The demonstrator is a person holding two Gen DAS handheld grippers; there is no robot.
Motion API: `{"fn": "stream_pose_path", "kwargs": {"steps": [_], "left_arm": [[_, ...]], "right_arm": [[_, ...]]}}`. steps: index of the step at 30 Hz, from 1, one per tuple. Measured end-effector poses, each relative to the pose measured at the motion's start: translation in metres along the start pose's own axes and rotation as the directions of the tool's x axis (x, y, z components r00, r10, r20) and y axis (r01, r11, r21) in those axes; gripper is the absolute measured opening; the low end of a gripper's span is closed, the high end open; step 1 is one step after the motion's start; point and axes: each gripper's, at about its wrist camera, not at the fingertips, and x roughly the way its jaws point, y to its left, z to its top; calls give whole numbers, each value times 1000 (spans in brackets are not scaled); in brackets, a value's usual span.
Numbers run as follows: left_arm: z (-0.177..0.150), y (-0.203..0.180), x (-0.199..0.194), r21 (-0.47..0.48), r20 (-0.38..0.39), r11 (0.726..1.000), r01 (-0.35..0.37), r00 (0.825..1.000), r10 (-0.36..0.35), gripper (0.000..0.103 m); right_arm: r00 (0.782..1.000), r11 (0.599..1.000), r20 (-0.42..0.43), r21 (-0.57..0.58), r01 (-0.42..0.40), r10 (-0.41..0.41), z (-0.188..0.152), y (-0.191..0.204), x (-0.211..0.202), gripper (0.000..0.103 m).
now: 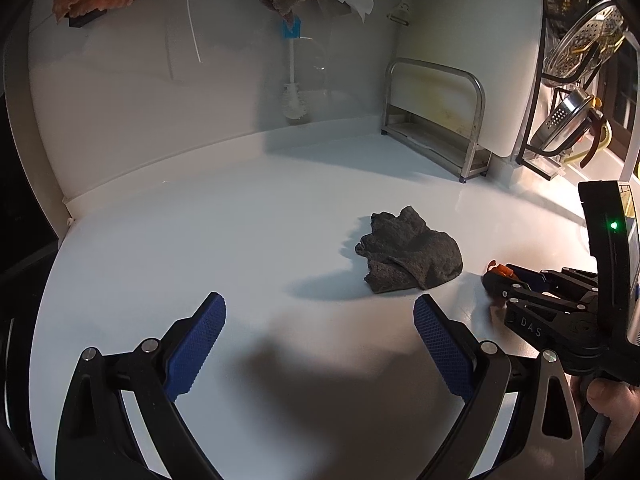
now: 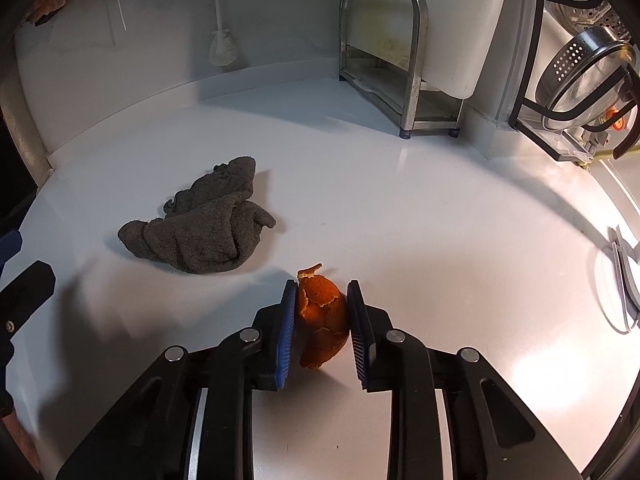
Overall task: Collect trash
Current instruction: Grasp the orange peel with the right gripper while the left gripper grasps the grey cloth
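The orange peel (image 2: 322,320) (light, thin, easily crushed) is pinched at its curved sides by the nearly closed right tool (image 2: 320,326), while the left tool (image 1: 320,344) is held wide open and empty.

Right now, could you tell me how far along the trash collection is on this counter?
Nothing looks binned yet; no bin is in view. In hand: the right gripper has its pads closed on the orange peel, which still sits on the white counter. The left gripper is open and empty. Left: lift the peel and drop it somewhere. The grey cloth lies beside it; whether that counts as trash I cannot tell.
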Motion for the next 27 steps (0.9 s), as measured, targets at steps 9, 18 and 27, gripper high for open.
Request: {"fn": "stream_pose_path", "kwargs": {"steps": [9, 18, 27], "left_arm": [[7, -21, 7, 6, 6, 1000, 27, 1000, -27, 93], [19, -51, 21, 34, 17, 999, 15, 1000, -16, 94], [33, -66, 54, 13, -57, 1000, 27, 998, -26, 95]], "right_arm": [[998, 999, 60, 46, 3, -6, -5, -15, -18, 22], [993, 996, 118, 87, 16, -27, -5, -34, -36, 22], [990, 987, 142, 163, -1, -23, -4, -60, -45, 22]]}}
